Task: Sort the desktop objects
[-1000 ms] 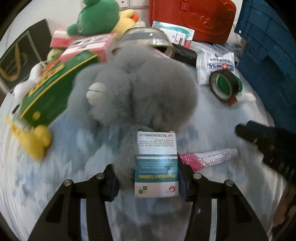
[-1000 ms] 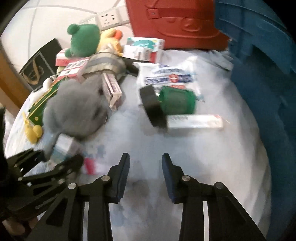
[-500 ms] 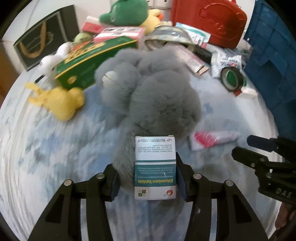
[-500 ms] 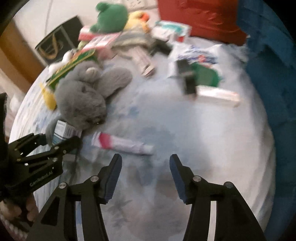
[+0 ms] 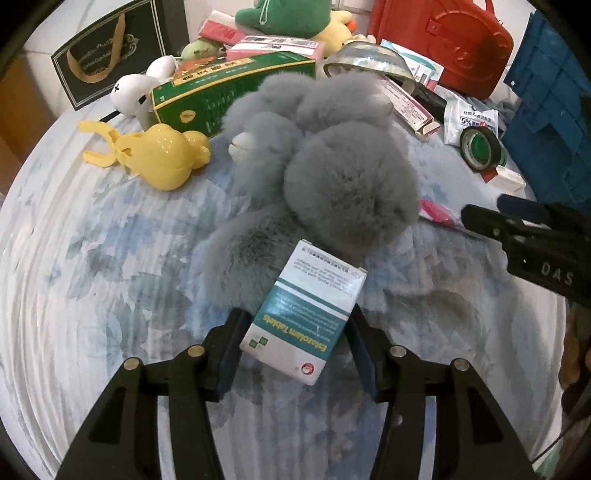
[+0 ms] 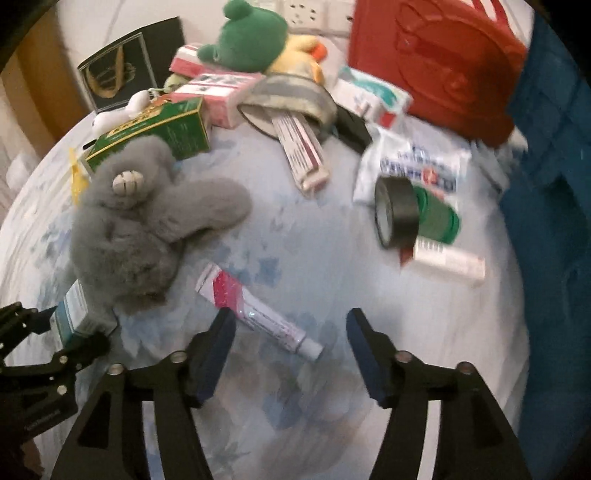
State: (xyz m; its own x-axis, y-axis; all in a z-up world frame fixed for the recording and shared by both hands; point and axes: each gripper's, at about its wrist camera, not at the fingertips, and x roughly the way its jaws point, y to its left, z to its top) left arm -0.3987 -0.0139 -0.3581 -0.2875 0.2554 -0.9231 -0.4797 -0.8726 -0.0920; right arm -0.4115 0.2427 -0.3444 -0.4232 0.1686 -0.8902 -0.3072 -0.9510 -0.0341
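Hanging steeply over the table, the left gripper (image 5: 297, 321) has a teal-and-white tablet box (image 5: 306, 314) between its partly open jaws. The box sits askew there, one corner at each pad, and I cannot tell whether the pads press it or merely bracket it. The right gripper (image 6: 290, 321) has just been opening its jaws. They stand wide with nothing pinched, above a pink-and-white ointment tube (image 6: 255, 314) that lies flat on the cloth just inside the left finger. The step in hand looks like collecting the medicines: one box taken or being set down, the tube next. That pick calls for lowering the right gripper and straddling the tube across its narrow width (it lies diagonally, so some wrist roll seems needed). Just beyond the box a grey plush toy (image 5: 332, 177) sprawls, touching it. Farther out lie a yellow duck-shaped clip (image 5: 162, 158), a long green carton (image 5: 229, 92), a roll of black tape (image 6: 395, 210) and a green frog plush (image 6: 247, 37). Everything rests on a pale blue floral tablecloth (image 5: 92, 277). A blue crate (image 5: 546, 110) stands at the right edge, with a red case (image 5: 443, 40) and a black gift bag (image 5: 110, 55) along the back. A wall socket strip (image 6: 306, 14) sits behind them.
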